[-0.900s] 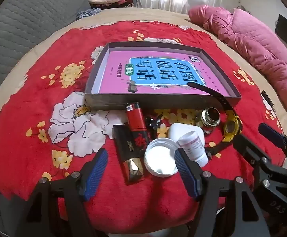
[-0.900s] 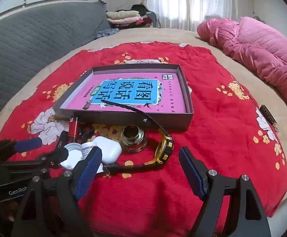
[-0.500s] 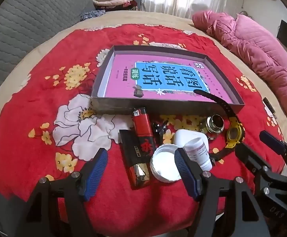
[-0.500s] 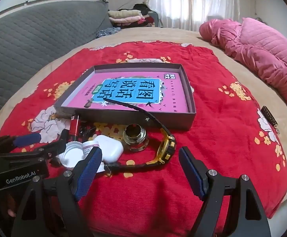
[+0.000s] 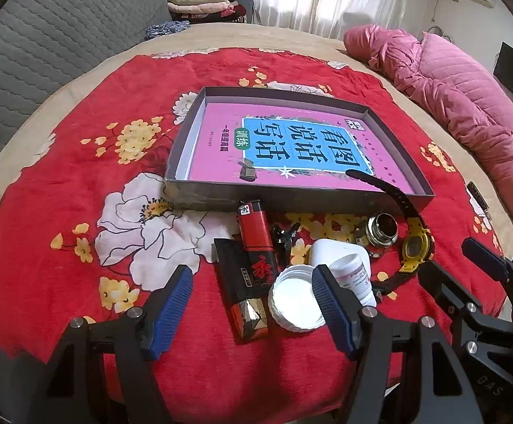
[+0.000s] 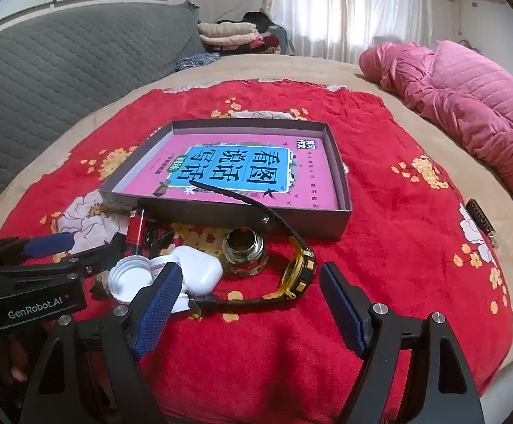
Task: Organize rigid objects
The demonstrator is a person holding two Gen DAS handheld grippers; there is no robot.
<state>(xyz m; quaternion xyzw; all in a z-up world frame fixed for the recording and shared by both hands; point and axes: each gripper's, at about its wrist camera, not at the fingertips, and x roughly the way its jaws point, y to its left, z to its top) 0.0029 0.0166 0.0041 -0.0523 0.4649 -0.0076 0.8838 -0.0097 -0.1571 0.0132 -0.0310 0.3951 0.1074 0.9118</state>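
Observation:
A shallow grey box (image 5: 291, 200) (image 6: 221, 212) with a pink book lying in it sits on the red flowered cloth. In front of it lie a red lighter (image 5: 254, 228), a dark cigarette pack (image 5: 242, 289), a white cap (image 5: 295, 304) (image 6: 131, 279), a white pill bottle (image 5: 355, 275), a white earbud case (image 6: 200, 268), a small glass jar (image 5: 381, 231) (image 6: 244, 251) and a yellow-black watch (image 5: 413, 247) (image 6: 297, 272) whose strap rests on the box's rim. My left gripper (image 5: 251, 309) hangs open above the pack and cap. My right gripper (image 6: 251, 302) stands open over the watch strap.
A pink quilted jacket (image 5: 468, 106) (image 6: 468, 99) lies at the right on the beige bed. A grey padded headboard (image 5: 44, 35) runs along the left, with folded clothes (image 6: 231, 35) at the back. A small dark item (image 6: 480, 217) sits on the cloth's right edge.
Both grippers have risen and drawn back a little, so the box and small objects sit slightly lower in each view. Nothing was taken hold of and the objects lie as before.

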